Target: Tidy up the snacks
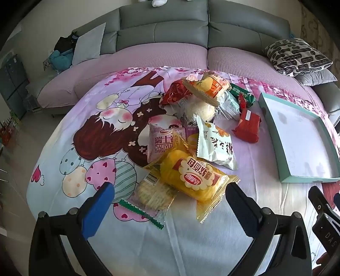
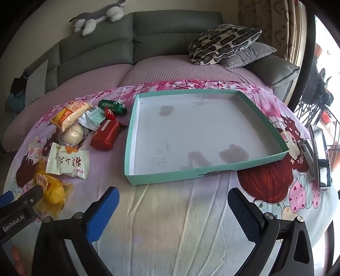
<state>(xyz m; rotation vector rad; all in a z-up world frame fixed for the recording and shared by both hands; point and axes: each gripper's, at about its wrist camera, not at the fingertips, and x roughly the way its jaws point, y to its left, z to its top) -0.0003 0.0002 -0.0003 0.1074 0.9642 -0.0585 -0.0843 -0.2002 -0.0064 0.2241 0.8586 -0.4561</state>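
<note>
A pile of wrapped snacks lies on a cartoon-print cloth [image 1: 85, 127]. Nearest my left gripper [image 1: 170, 201] are a yellow cake pack [image 1: 191, 178] and a clear cracker pack [image 1: 153, 195]; behind them lie a pink Swiss roll pack [image 1: 163, 142], a white pack [image 1: 214, 144] and a red pack [image 1: 247, 125]. A shallow teal tray [image 1: 282, 135] stands empty to the right. My left gripper is open and empty, just in front of the yellow pack. My right gripper [image 2: 173, 209] is open and empty, in front of the tray's near wall [image 2: 170, 176].
A grey sofa with a pink cover [image 1: 161, 57] runs behind the table. Patterned cushions [image 2: 221, 42] and a plush toy [image 2: 99, 14] sit on it. A phone-like device [image 2: 320, 157] lies at the table's right edge. The left gripper's body [image 2: 19, 210] shows at the right view's left.
</note>
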